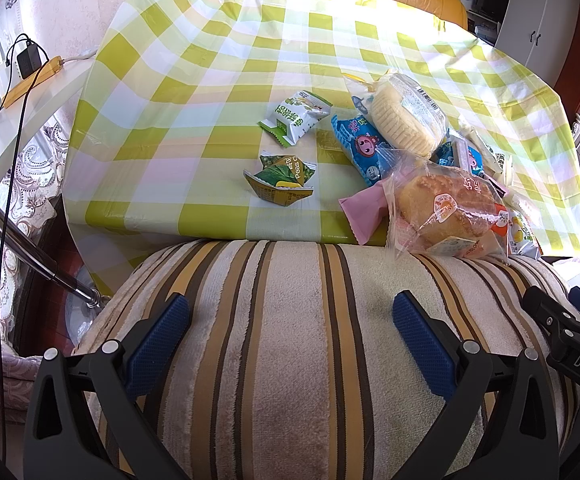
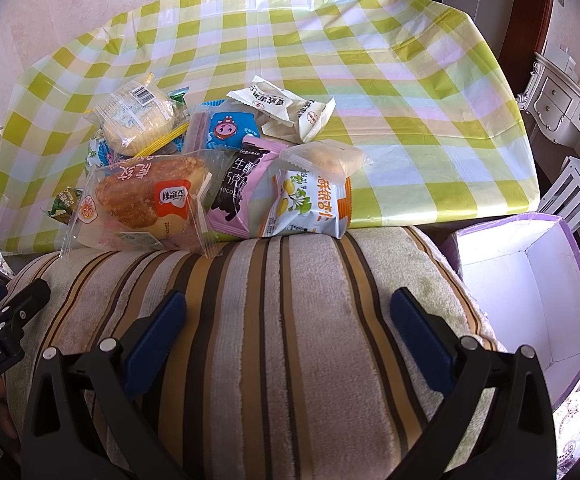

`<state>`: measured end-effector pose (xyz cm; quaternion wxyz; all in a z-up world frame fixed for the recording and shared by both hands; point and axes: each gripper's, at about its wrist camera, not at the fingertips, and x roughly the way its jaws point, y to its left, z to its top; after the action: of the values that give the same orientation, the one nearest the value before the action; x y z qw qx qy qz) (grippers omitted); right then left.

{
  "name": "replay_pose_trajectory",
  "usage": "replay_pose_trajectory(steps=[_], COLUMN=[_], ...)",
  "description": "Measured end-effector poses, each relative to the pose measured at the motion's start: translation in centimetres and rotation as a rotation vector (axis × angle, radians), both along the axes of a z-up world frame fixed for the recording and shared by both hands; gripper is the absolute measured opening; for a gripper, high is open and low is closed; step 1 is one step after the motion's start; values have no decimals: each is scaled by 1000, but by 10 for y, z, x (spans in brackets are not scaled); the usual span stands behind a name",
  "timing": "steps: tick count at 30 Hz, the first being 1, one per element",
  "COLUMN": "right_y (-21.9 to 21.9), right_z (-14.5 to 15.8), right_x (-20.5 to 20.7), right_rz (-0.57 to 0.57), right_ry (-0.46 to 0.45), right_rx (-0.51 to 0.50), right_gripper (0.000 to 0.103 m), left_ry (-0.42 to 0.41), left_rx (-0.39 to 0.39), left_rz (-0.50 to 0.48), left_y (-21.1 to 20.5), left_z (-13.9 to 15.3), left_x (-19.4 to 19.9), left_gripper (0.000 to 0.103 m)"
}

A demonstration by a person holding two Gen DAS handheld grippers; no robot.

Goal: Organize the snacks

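Table point(image 1: 217, 40): covered with a green and white checked cloth; its far half is bare.
Striped cushion point(image 1: 290, 360): it lies in front of the near table edge, under both claws.
Purple box point(image 2: 530, 280): open and white inside, standing beside the cushion on the right, below the table edge.
Snack pile point(image 2: 217, 160): heaped at the near edge of the table, several packets lying over each other.
Bread packet point(image 2: 145, 200): clear wrap with a brown bun, at the front left of the pile, its lower edge hanging over onto the cushion.
Round cake packet point(image 1: 406, 116): pale yellow, on top of a blue packet point(image 1: 362, 148) at the back of the pile.
Pink packet point(image 2: 241, 188): between the bread and an orange and white packet point(image 2: 310, 208).
White packets point(image 2: 285, 108): at the back right of the pile.
Two green packets: one white and green point(image 1: 296, 118), one dark green point(image 1: 283, 180); both lie apart from the pile, to its left.
Left claw point(image 1: 290, 336): wide open, holds nothing, above the cushion.
Right claw point(image 2: 287, 334): wide open, holds nothing, above the cushion.
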<state>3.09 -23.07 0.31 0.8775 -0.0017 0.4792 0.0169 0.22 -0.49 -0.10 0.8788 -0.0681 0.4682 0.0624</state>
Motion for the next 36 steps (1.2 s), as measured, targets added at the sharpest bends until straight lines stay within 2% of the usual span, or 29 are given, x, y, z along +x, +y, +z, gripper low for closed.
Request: replay_pose_trajectory(steps=[13, 19, 25, 31, 36], right_y=[-4, -10, -17, -39, -50], right_z=[1, 2, 5, 1, -2], right_x=[3, 16, 25, 44, 62], right_rz=[4, 36, 65, -12, -81], right_ry=[21, 83, 79, 81, 85], right_rx=[17, 61, 115, 221, 285], right_gripper=[102, 102, 102, 102, 102], left_ry=[-5, -24, -48, -44, -9], left_rx=[-20, -66, -145, -187, -178], left_rz=[7, 22, 45, 83, 99], left_y=[2, 10, 21, 36, 45], left_z=[1, 3, 6, 8, 3], left_x=[4, 6, 18, 49, 78], left_gripper=[99, 97, 95, 86, 81])
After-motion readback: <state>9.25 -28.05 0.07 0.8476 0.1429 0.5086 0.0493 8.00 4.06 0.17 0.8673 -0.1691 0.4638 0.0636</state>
